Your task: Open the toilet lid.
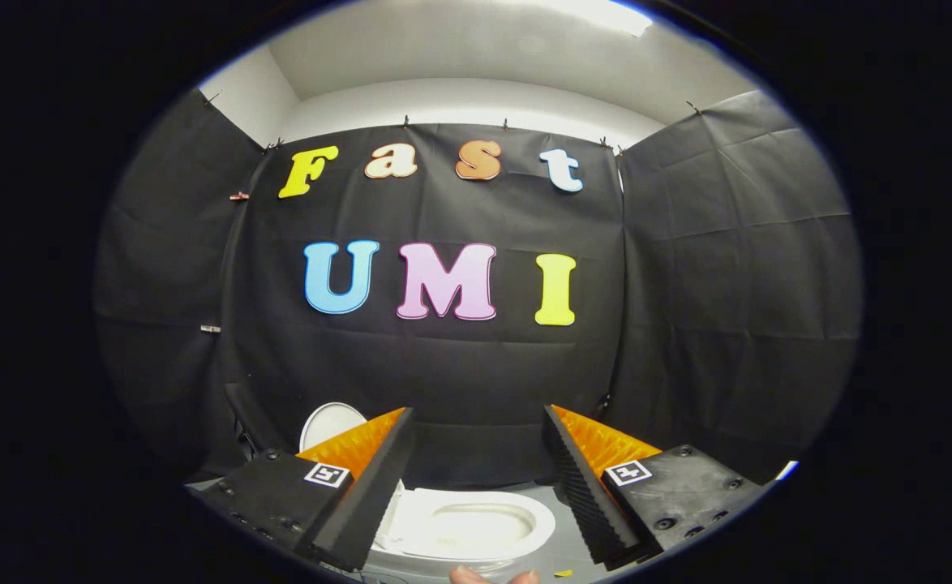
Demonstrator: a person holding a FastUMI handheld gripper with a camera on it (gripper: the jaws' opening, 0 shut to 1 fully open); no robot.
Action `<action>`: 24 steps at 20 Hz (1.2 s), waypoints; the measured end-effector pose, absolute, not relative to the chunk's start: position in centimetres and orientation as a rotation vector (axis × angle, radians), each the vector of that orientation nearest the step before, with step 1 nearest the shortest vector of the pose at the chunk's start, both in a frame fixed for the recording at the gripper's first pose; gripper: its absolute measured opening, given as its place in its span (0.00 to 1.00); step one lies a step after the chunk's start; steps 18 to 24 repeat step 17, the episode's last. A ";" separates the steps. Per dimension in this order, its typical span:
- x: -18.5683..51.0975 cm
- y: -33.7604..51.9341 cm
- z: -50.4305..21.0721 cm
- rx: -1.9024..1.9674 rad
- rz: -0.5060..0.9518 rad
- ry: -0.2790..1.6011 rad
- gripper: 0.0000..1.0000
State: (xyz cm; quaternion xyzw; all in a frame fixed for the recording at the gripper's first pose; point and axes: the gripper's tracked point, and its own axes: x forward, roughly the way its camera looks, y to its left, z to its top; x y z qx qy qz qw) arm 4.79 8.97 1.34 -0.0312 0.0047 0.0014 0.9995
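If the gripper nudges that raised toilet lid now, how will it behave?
The toilet lid looks like smooth, glossy plastic, so probably stiff but slippery. Standing upright behind the bowl, it may drop forward if pushed. The gripper is open, touching nothing.

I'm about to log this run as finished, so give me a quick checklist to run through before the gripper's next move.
1. Lid raised: ok, it stands up behind the left finger.
2. Bowl uncovered: ok, seat and opening show between the fingers.
3. Gripper open: ok, jaws wide apart.
4. Fingers free of the toilet: ok, nothing between them, they hang above the bowl.
5. Lid resting steadily against its back stop: cannot tell, the left finger hides its base.
6. Fingertip by the bowl's near rim out of the way: cannot tell.
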 end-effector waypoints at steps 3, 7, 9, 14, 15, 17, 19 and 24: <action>4.7 9.7 0.5 -0.082 0.013 0.029 0.99; 4.6 10.4 -0.1 -0.086 0.028 0.048 0.98; 4.6 10.6 0.0 -0.084 0.029 0.046 0.99; 4.8 10.7 0.3 -0.081 0.026 0.038 0.99; 4.8 10.8 0.2 -0.083 0.028 0.042 0.99; 4.7 10.9 0.3 -0.083 0.032 0.045 0.99; 4.7 10.9 0.3 -0.083 0.032 0.045 0.99; 4.7 10.9 0.3 -0.083 0.032 0.045 0.99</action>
